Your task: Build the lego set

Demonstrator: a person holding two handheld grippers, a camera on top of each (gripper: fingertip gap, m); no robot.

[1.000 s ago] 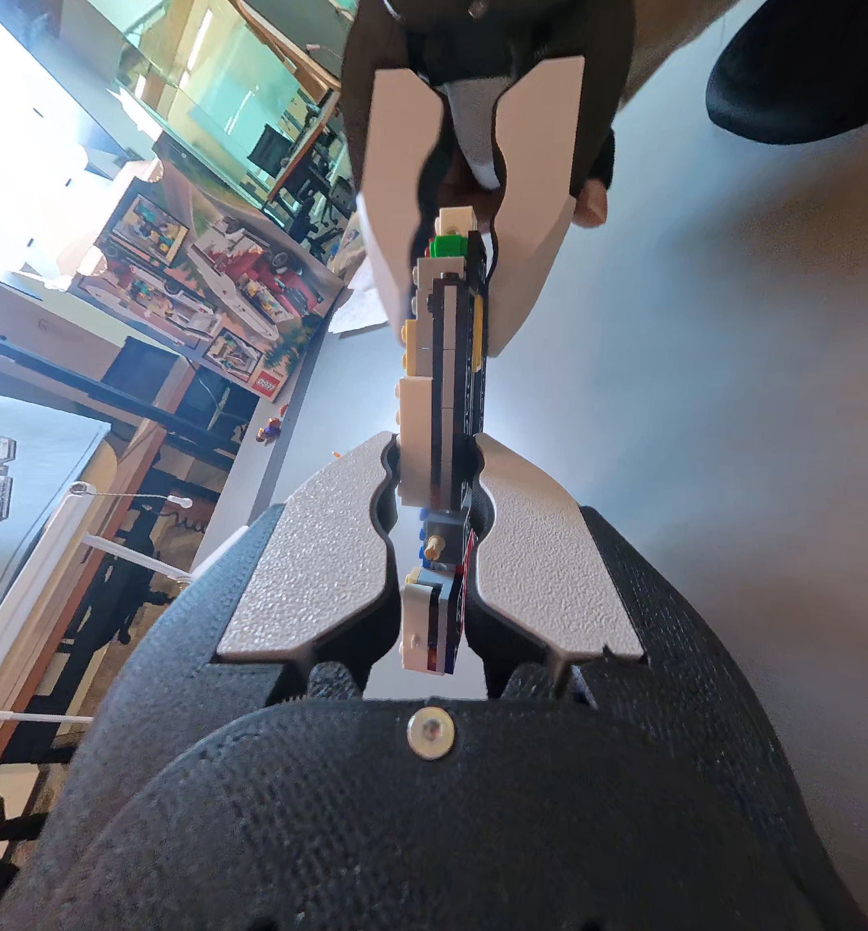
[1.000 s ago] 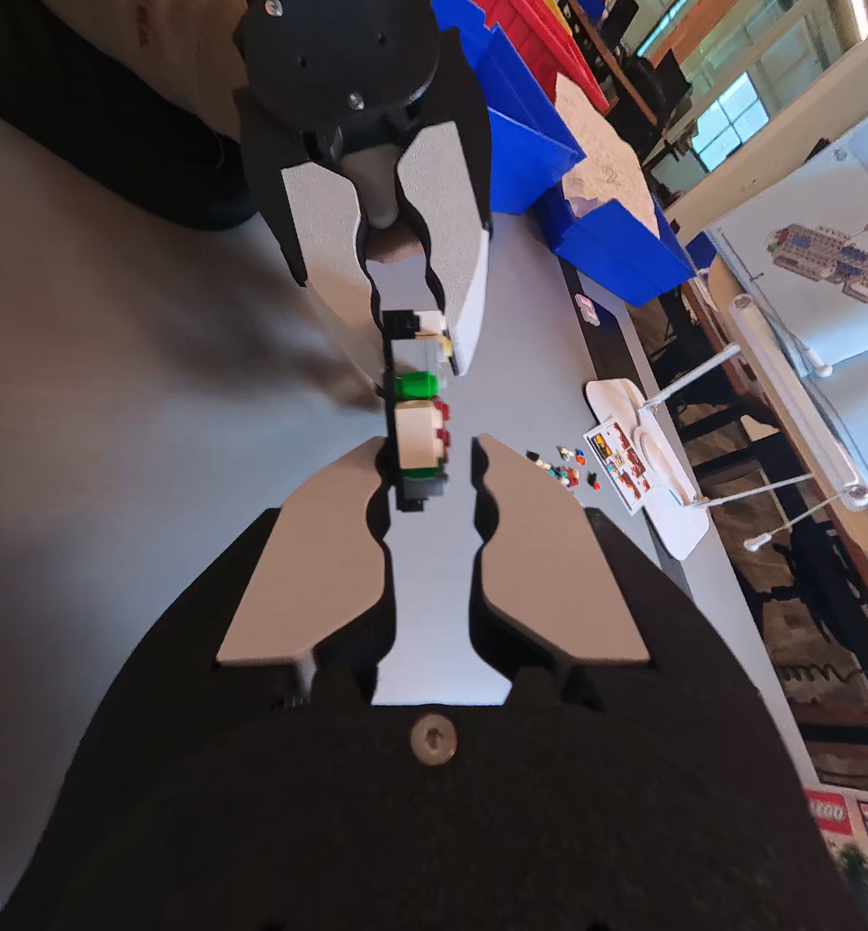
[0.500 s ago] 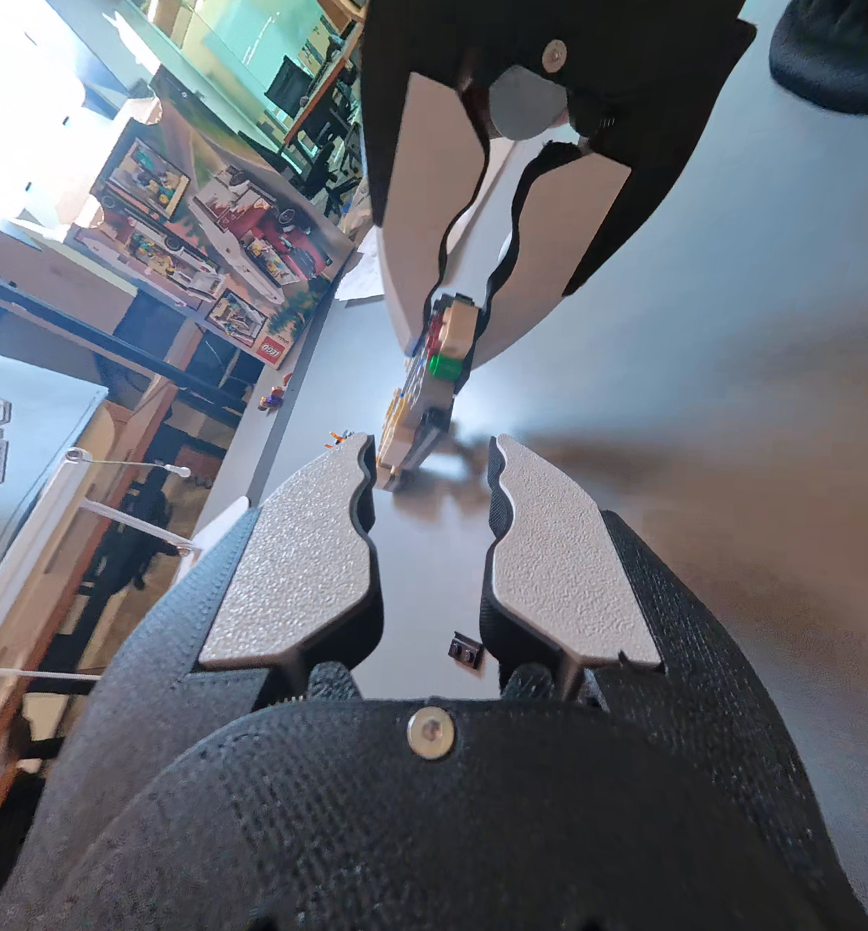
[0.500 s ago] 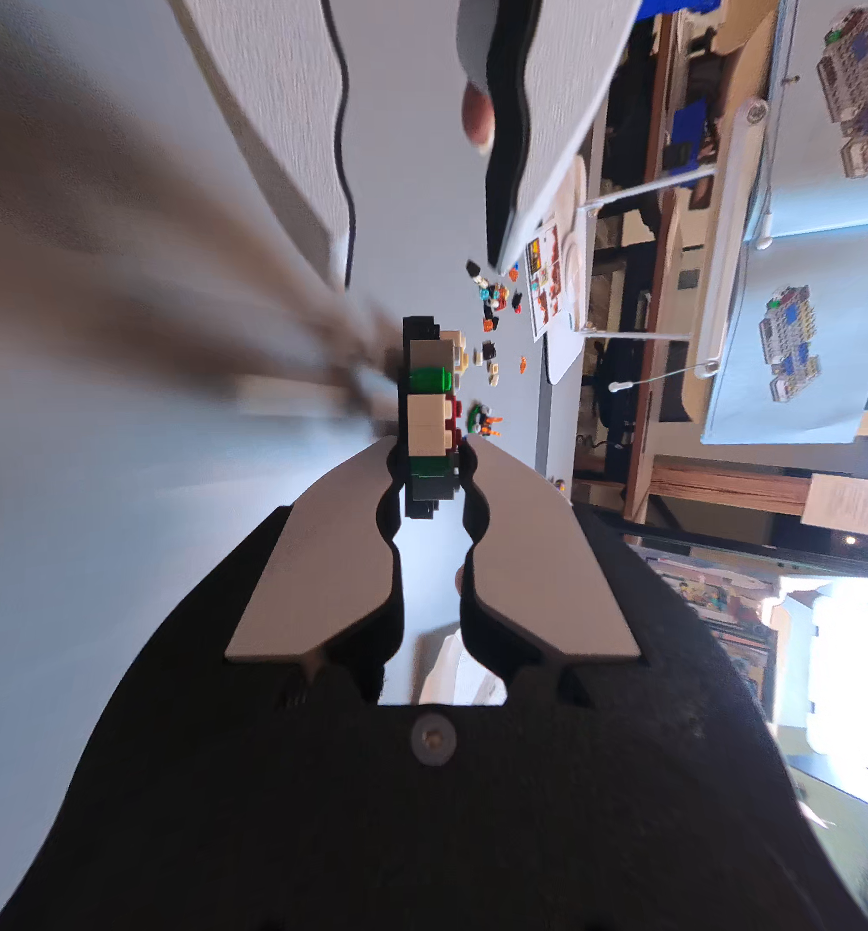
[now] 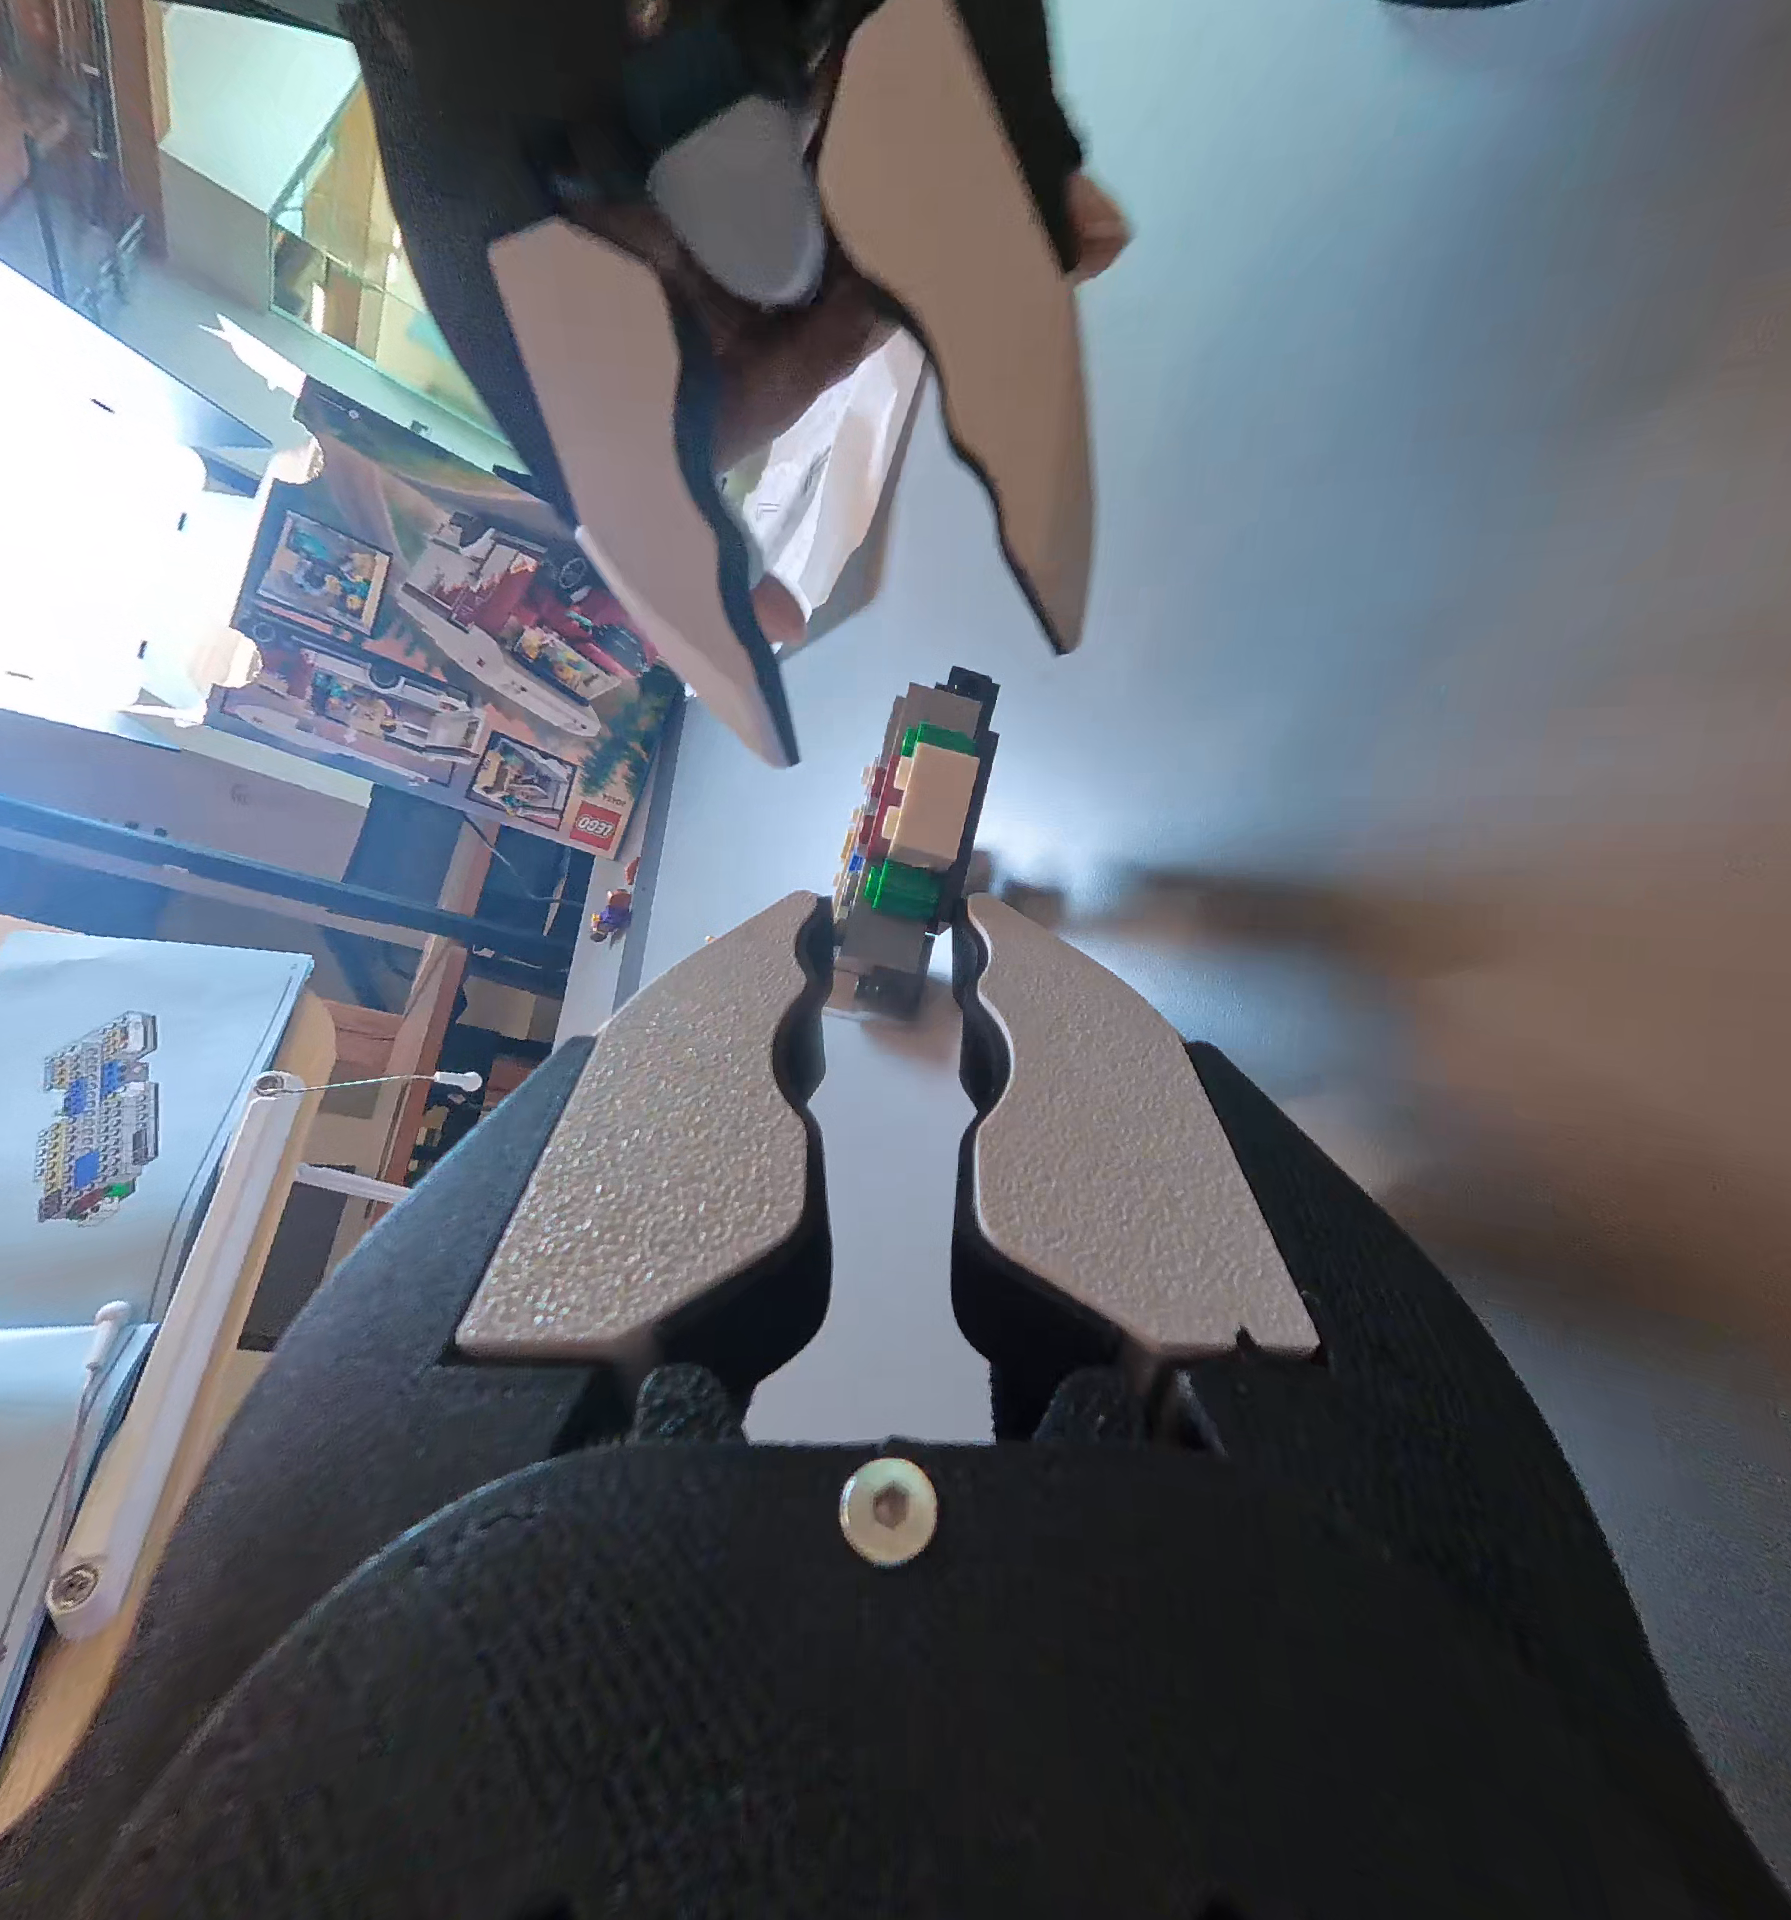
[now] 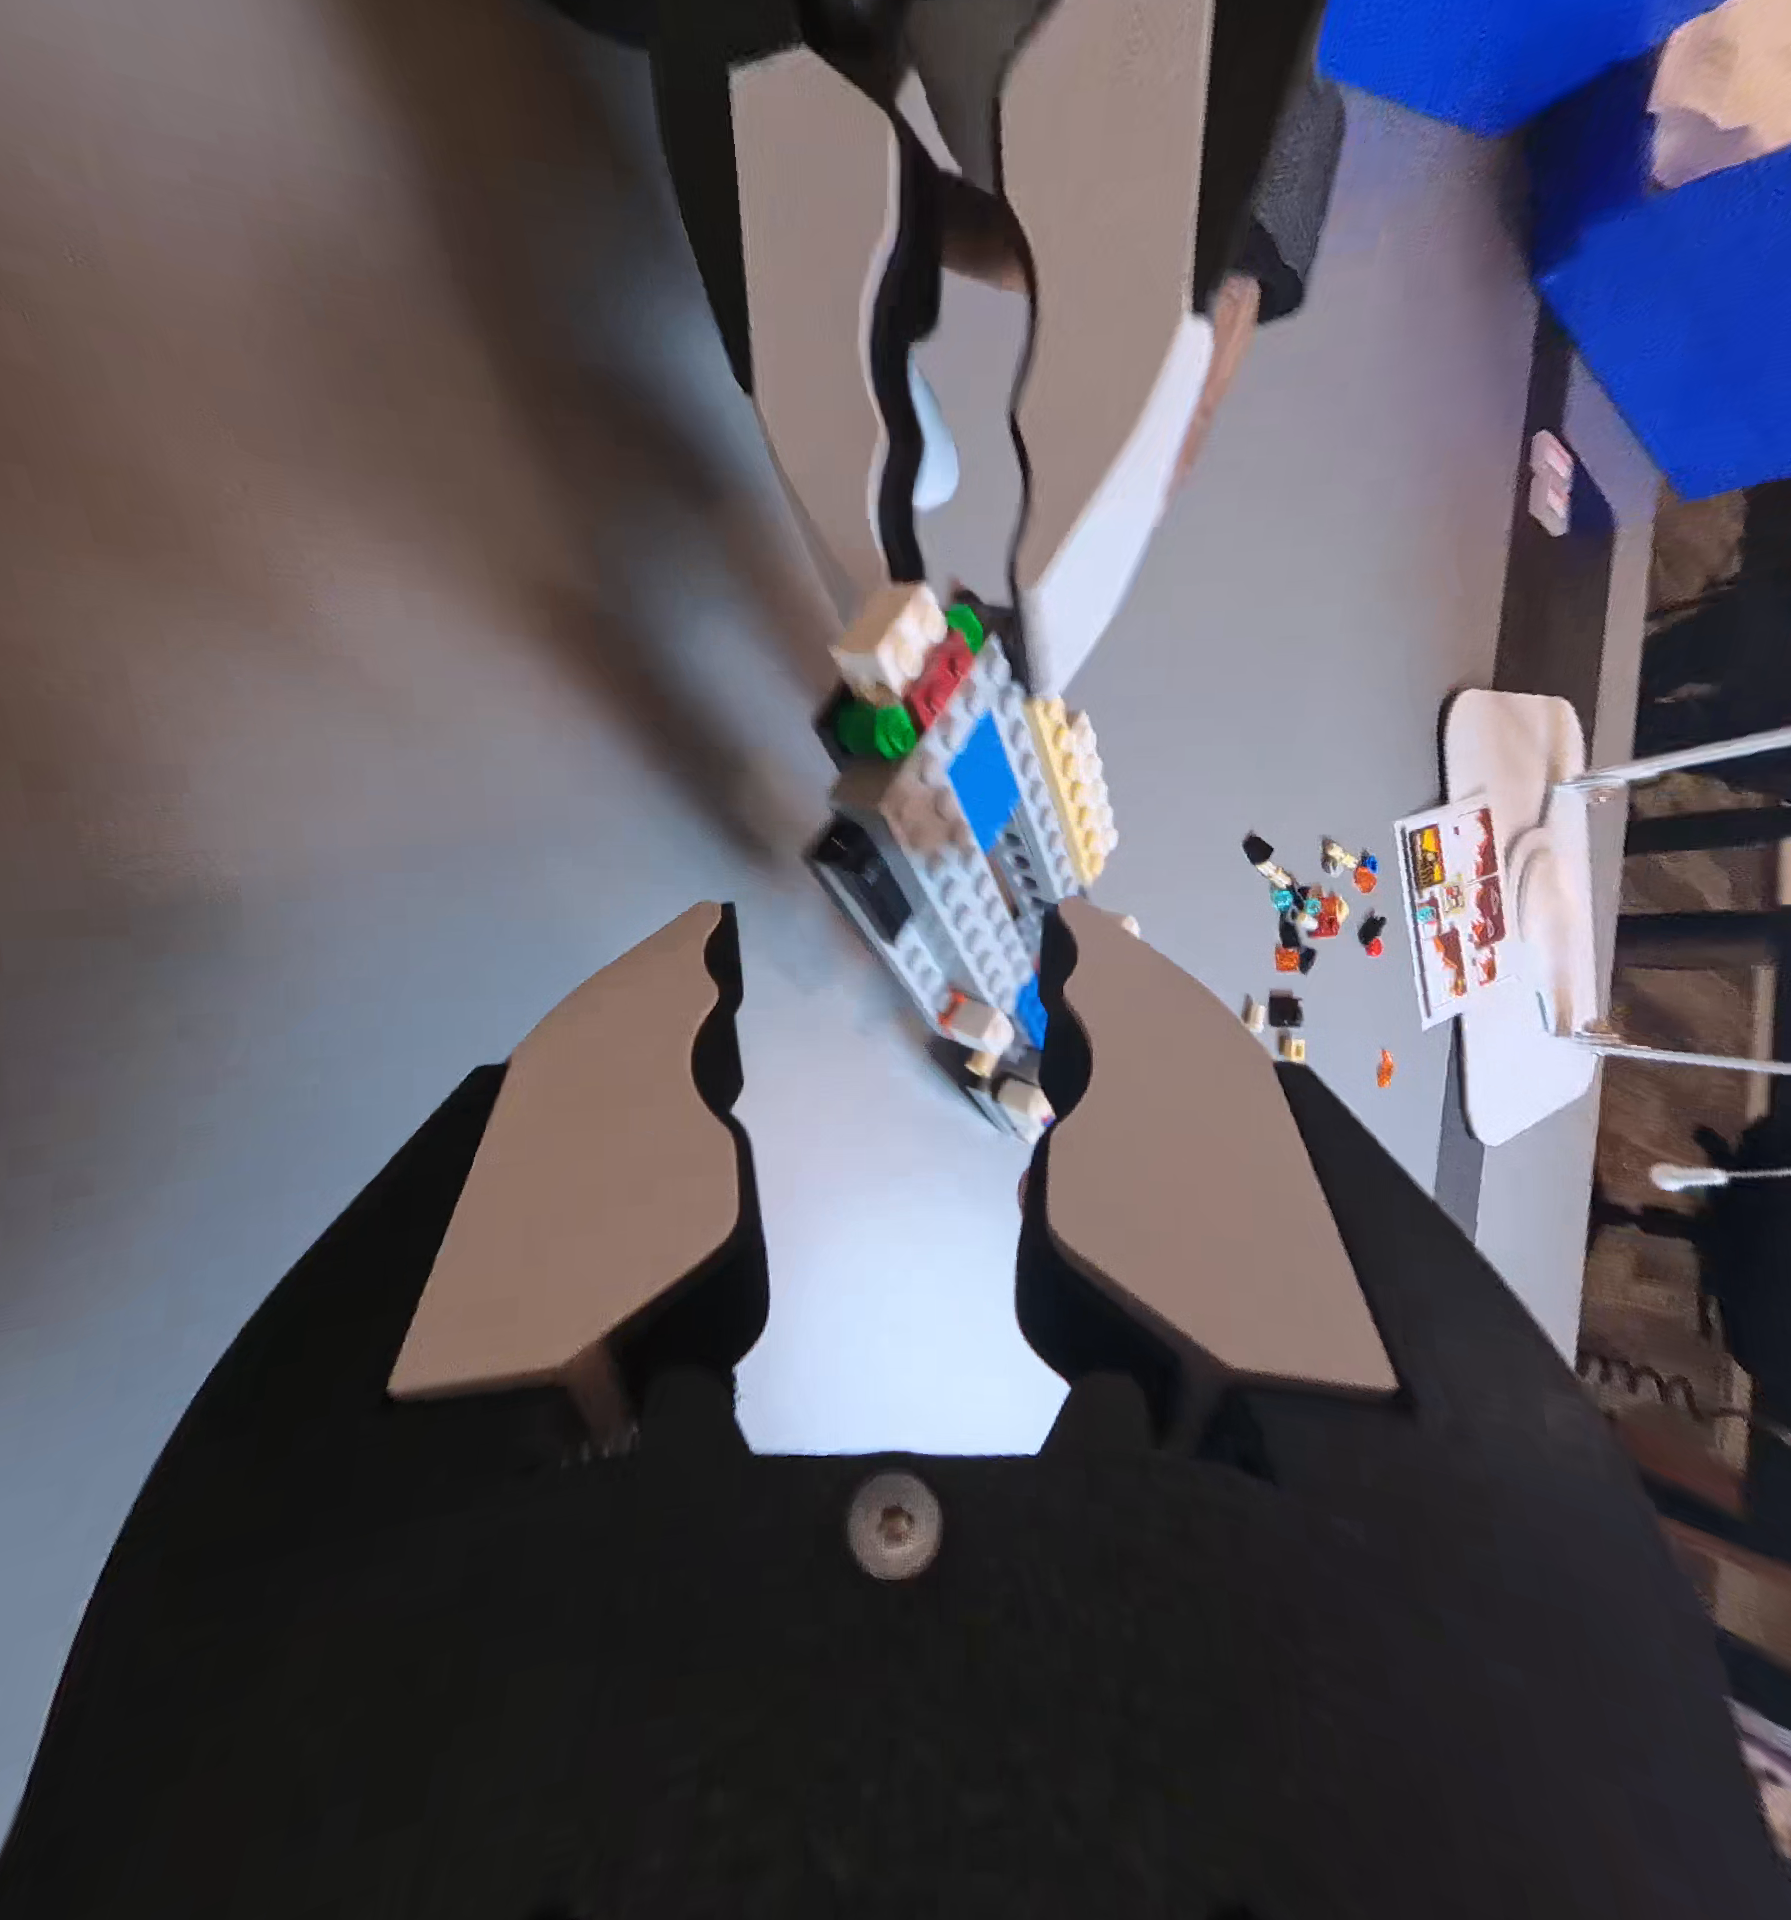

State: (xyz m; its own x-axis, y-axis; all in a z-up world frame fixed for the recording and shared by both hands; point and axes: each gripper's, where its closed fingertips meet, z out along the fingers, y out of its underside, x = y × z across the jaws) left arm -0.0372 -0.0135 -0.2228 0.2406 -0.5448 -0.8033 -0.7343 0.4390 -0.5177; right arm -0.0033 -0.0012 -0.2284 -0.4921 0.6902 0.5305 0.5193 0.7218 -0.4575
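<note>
A multicoloured brick model (image 5: pixel 922 821) of grey, green, tan, red and blue bricks is held above the grey table (image 5: pixel 1390 520). My left gripper (image 5: pixel 891 914) is shut on the model's near grey end, both pads against its sides. In the right wrist view the model (image 6: pixel 964 831) hangs tilted from the left gripper (image 6: pixel 958 592) at the top. My right gripper (image 6: pixel 891 920) is wide open; the model's lower end lies next to its right finger (image 6: pixel 1161 1091), not gripped. In the left wrist view its fingers (image 5: pixel 642 520) stand spread, just beyond the model's far end.
Several loose small bricks (image 6: pixel 1317 914) and an instruction leaflet (image 6: pixel 1452 914) lie on the table by a white stand base (image 6: pixel 1514 748). Blue bins (image 6: pixel 1722 312) stand at the far right. A picture-covered toy box (image 5: pixel 434 644) and a small figure (image 5: pixel 610 914) are at the left table edge. Left tips to right tips: about 4 cm.
Half a second ago the right gripper held the model and the left was open. Now the left has shut on the model again, and the right has opened and drawn back.
</note>
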